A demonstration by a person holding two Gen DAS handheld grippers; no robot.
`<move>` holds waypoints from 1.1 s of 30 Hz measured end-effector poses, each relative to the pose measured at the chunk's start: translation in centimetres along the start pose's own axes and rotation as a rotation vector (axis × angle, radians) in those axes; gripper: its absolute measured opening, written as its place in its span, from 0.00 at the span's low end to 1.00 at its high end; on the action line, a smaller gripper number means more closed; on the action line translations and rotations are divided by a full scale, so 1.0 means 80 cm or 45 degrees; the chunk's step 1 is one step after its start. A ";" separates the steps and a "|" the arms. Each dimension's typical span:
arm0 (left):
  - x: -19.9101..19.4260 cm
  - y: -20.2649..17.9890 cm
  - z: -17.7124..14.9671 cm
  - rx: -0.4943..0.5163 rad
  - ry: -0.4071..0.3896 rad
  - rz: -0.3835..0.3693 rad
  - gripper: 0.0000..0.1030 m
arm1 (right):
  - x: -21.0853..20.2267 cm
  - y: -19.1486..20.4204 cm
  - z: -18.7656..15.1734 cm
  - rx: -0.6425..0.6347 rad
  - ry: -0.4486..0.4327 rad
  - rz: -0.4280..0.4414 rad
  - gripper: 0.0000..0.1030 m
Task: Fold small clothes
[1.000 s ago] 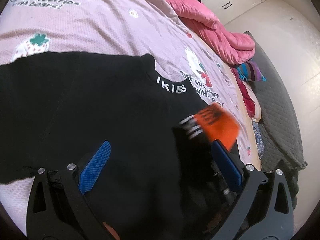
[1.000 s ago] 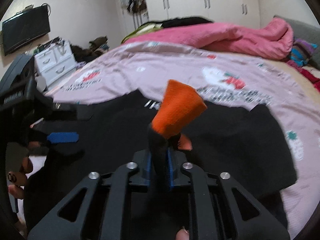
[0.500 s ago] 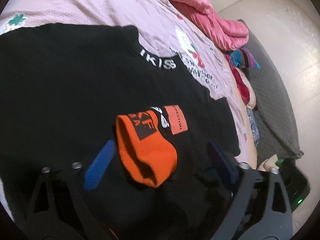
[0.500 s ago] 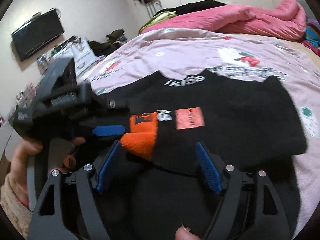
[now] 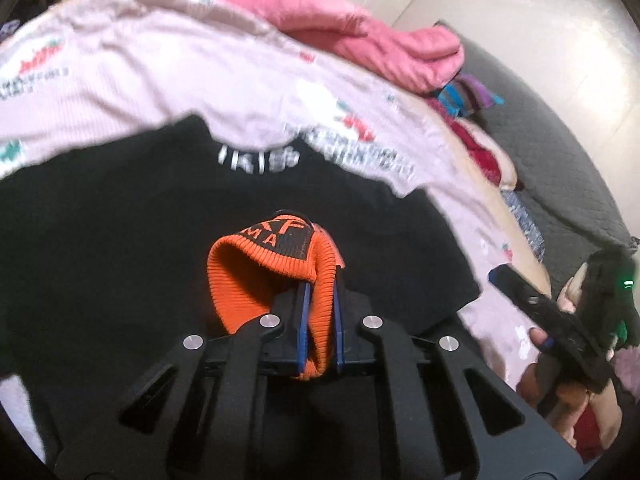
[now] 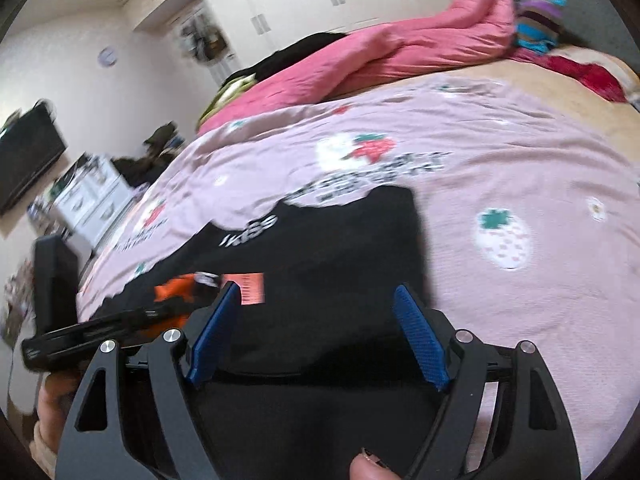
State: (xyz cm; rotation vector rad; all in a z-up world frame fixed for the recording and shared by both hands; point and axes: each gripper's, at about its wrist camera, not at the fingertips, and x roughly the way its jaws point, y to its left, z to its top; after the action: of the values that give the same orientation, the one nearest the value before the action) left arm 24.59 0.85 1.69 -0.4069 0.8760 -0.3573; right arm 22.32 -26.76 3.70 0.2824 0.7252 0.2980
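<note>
A black sock with an orange cuff (image 5: 272, 264) lies on a black shirt (image 5: 100, 240) that is spread flat on the bed. My left gripper (image 5: 320, 292) is shut on the cuff's ribbed edge, which shows between the blue pads. In the right wrist view the cuff (image 6: 172, 290) and the left gripper (image 6: 100, 326) sit at the lower left. My right gripper (image 6: 317, 290) hovers over the shirt (image 6: 340, 248), right of the sock; its jaws are opening and nothing is between them. It also shows at the right of the left wrist view, right gripper (image 5: 520, 284).
The shirt rests on a lilac strawberry-print sheet (image 6: 500, 160). A pink blanket (image 5: 360, 28) is bunched along the far side of the bed. A white dresser (image 6: 92, 200) and a wall television (image 6: 28, 156) stand beyond the bed's left edge. A grey quilted mat (image 5: 560, 152) lies right of the bed.
The right gripper let go of the sock, opened wide and drew away to the right. The left gripper closed on the orange cuff.
</note>
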 end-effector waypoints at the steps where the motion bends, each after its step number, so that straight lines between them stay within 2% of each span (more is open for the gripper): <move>1: -0.014 -0.001 0.004 0.003 -0.038 -0.007 0.03 | -0.001 -0.005 0.001 0.015 -0.005 -0.005 0.76; 4: -0.039 -0.003 0.010 0.003 -0.102 -0.025 0.03 | -0.006 -0.016 0.004 0.048 -0.021 -0.016 0.76; 7: -0.052 -0.001 0.010 0.004 -0.122 -0.026 0.03 | -0.006 -0.019 0.003 0.052 -0.022 -0.030 0.76; 16: -0.056 0.024 -0.003 -0.052 -0.088 0.006 0.03 | 0.011 0.000 -0.003 -0.044 0.009 -0.083 0.76; 23: -0.072 0.036 -0.005 -0.056 -0.103 0.031 0.03 | 0.020 0.011 -0.007 -0.128 0.023 -0.128 0.76; 27: -0.066 0.048 -0.007 -0.061 -0.055 0.069 0.04 | 0.024 0.012 -0.009 -0.138 0.034 -0.135 0.76; 29: -0.065 0.054 -0.007 -0.068 -0.046 0.083 0.08 | 0.025 0.014 -0.010 -0.143 0.037 -0.134 0.76; 33: -0.083 0.061 -0.004 -0.087 -0.096 0.085 0.12 | 0.028 0.018 -0.011 -0.159 0.041 -0.137 0.76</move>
State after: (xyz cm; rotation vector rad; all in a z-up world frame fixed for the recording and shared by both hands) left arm 21.05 8.04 3.52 -0.4503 0.8275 -0.2496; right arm 23.07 -24.51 2.19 0.1194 0.7479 0.2448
